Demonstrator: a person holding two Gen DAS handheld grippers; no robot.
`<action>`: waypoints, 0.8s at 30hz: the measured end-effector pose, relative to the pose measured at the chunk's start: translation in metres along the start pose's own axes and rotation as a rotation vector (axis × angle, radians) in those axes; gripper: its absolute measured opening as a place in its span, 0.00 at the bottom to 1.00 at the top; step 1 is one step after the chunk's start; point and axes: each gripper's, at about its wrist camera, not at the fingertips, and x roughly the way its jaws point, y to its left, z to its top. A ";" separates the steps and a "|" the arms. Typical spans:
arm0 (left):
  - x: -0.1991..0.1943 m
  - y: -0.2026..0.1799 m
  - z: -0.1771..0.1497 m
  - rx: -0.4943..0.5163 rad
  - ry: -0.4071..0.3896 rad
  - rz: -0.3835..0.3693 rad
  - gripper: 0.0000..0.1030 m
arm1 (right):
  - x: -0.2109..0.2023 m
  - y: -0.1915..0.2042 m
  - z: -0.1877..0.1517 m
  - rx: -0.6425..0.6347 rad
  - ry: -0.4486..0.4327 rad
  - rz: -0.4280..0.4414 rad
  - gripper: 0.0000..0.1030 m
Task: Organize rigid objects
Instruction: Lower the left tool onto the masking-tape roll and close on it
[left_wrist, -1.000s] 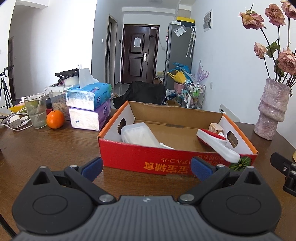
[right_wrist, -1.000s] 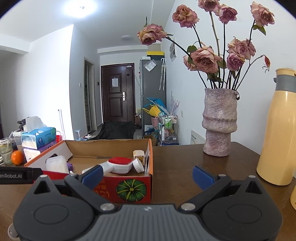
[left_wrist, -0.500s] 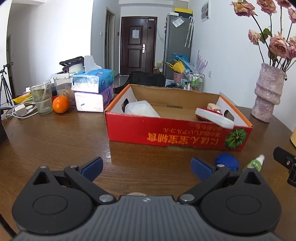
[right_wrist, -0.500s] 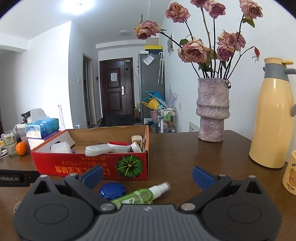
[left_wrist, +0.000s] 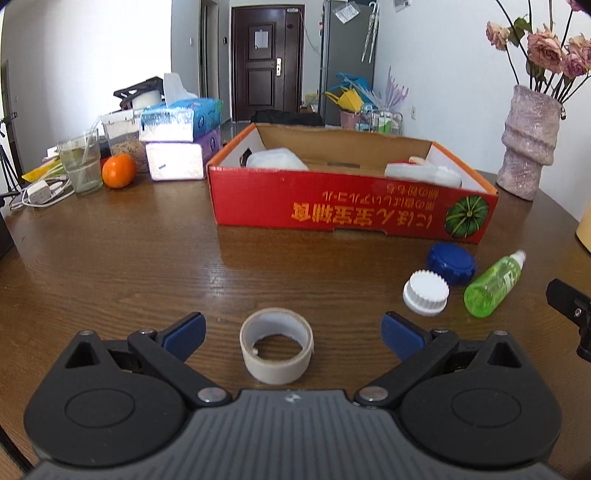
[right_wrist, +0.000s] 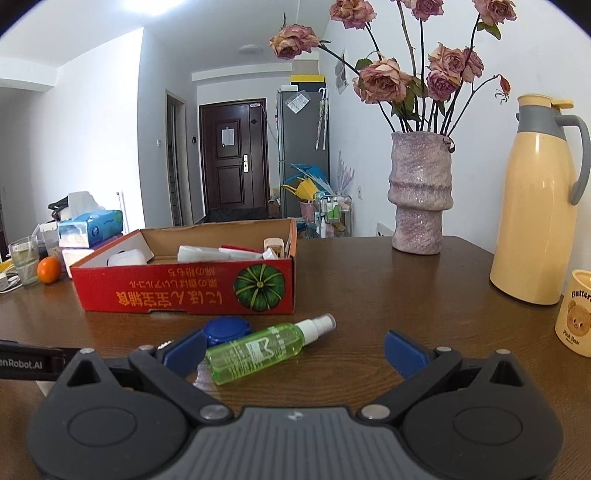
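From the left wrist camera, the left tool (left_wrist: 291, 334) hangs low over the dark brown wooden table (left_wrist: 147, 258) with its blue-padded fingers spread wide and nothing gripped. A beige roll of tape (left_wrist: 276, 345) lies flat on the table between the fingertips, touching neither. The landmark is the red cardboard box with a green pumpkin print (left_wrist: 351, 210), standing well beyond the tape. In front of the box's pumpkin end sit a round blue screw cap (left_wrist: 451, 263), a white ribbed cap (left_wrist: 425, 297) just nearer the camera, and a green plastic spray bottle (left_wrist: 493, 285) lying on its side beside both caps. To the left of the box stand stacked tissue packs (left_wrist: 181, 140), an orange fruit (left_wrist: 119, 170) and a clear glass (left_wrist: 81, 168). To its right stands a mottled pink vase (left_wrist: 528, 144).

From the right wrist camera, the right tool (right_wrist: 295, 350) is likewise wide open and empty. The spray bottle lies in front of the box, its base near the tool's left fingertip; contact cannot be told. The blue cap sits between bottle and box. Right of the box stand the vase, a cream thermos jug (right_wrist: 539, 206) and a bear-printed mug (right_wrist: 576, 317).
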 end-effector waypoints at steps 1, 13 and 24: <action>0.001 0.000 -0.002 -0.001 0.010 0.001 1.00 | 0.000 0.000 -0.002 0.001 0.005 0.000 1.00; 0.018 0.004 -0.008 -0.022 0.083 0.000 0.98 | 0.001 0.002 -0.011 -0.011 0.039 -0.009 1.00; 0.020 0.002 -0.004 0.001 0.076 0.002 0.62 | 0.006 0.003 -0.012 -0.015 0.061 -0.018 1.00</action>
